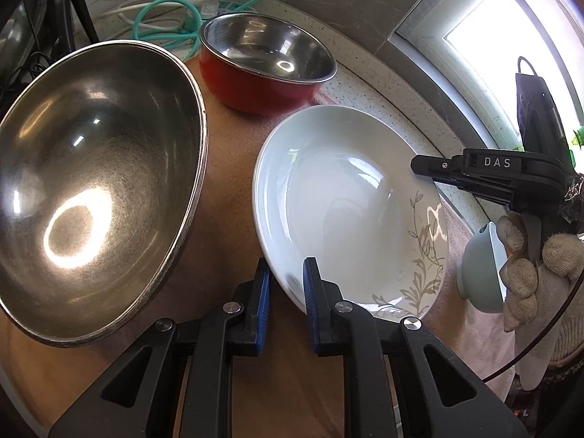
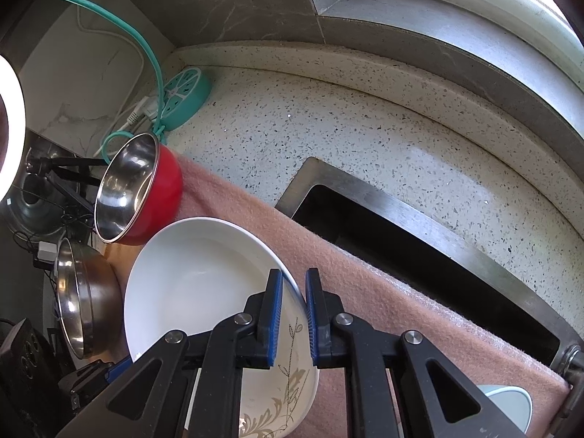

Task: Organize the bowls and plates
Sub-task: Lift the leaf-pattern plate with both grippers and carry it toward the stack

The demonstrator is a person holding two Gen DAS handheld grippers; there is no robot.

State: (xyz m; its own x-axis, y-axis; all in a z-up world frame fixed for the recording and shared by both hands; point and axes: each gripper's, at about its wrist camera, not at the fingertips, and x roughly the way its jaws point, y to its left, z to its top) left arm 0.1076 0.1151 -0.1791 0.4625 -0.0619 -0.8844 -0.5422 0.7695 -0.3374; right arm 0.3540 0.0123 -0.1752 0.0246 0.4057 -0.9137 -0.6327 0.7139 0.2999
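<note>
A white plate point(image 1: 339, 200) with a grey leaf pattern lies on a pink cloth point(image 1: 233, 197). Its near rim passes between the blue pads of my left gripper point(image 1: 288, 292), which is shut on it. My right gripper point(image 1: 414, 168) comes in from the right, held by a gloved hand point(image 1: 536, 266), with its tips on the plate's far rim. In the right wrist view the plate point(image 2: 189, 284) has its rim clamped between the pads of the right gripper point(image 2: 294, 310). A large steel bowl point(image 1: 95, 182) sits to the plate's left, and a red bowl point(image 1: 262, 62) with a steel inside stands behind.
A small light-blue bowl point(image 1: 481, 266) rests on the cloth to the right of the plate. Beyond the cloth is a speckled counter point(image 2: 346, 127) with a sink opening point(image 2: 401, 255). A teal power strip point(image 2: 186, 91) and cables lie in the back corner. A window sill point(image 2: 474, 29) runs behind.
</note>
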